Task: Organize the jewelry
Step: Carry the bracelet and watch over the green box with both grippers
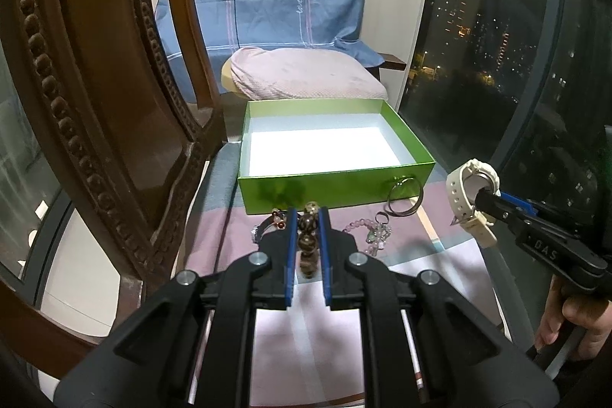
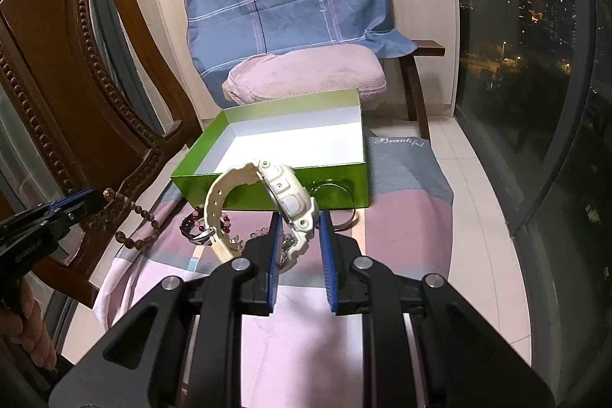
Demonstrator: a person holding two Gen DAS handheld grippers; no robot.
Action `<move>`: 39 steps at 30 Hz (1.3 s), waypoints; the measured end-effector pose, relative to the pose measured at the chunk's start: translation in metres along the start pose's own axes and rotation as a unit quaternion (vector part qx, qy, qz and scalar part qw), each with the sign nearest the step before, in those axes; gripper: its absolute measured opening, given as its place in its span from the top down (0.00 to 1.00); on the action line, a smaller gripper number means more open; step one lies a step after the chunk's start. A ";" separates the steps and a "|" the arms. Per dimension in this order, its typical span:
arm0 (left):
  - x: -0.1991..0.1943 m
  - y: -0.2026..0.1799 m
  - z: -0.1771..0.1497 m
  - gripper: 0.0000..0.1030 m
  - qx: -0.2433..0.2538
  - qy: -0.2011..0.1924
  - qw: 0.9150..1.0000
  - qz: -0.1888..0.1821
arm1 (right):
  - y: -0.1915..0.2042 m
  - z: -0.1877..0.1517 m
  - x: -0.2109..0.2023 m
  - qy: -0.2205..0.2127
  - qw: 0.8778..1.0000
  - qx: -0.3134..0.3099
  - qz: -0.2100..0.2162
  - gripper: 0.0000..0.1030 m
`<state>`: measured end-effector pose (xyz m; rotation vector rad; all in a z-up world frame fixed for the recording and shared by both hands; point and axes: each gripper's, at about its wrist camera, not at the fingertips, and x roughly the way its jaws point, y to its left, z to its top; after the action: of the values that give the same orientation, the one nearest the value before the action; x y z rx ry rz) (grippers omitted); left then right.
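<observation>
A green box [image 1: 336, 188] with a white inside stands open and empty on the cloth; it also shows in the right wrist view [image 2: 336, 192]. My left gripper [image 1: 308, 217] is shut on a brown bead bracelet [image 1: 308, 243], held above the cloth in front of the box; the bracelet [image 2: 134, 224] hangs from it in the right wrist view. My right gripper [image 2: 300, 222] is shut on a cream wristwatch [image 2: 285, 195], lifted near the box's front wall; the watch [image 1: 472, 192] shows at the right in the left wrist view.
A metal bangle [image 1: 403, 197] leans at the box's front right. A pink bead bracelet [image 1: 367, 228] and a dark red one [image 2: 199, 220] lie on the striped cloth [image 1: 306, 331]. A carved wooden chair [image 1: 95, 102] stands left. A cushioned chair [image 2: 302, 75] is behind the box. Window glass [image 2: 535, 64] is right.
</observation>
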<state>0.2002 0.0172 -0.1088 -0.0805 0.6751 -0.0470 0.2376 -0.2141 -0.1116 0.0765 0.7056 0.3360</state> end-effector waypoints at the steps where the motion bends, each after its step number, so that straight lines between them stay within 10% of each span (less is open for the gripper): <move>1: 0.001 -0.001 0.000 0.89 0.000 0.002 1.000 0.000 | 0.000 0.000 0.000 0.001 1.000 0.000 0.000 0.81; 39: 0.046 -0.004 -0.005 0.89 -0.002 0.030 0.999 -0.012 | -0.003 -0.005 0.043 0.014 1.000 0.001 0.003 0.81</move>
<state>0.2327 0.0097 -0.1407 -0.0915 0.7338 -0.0709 0.2656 -0.2035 -0.1427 0.0754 0.7341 0.3427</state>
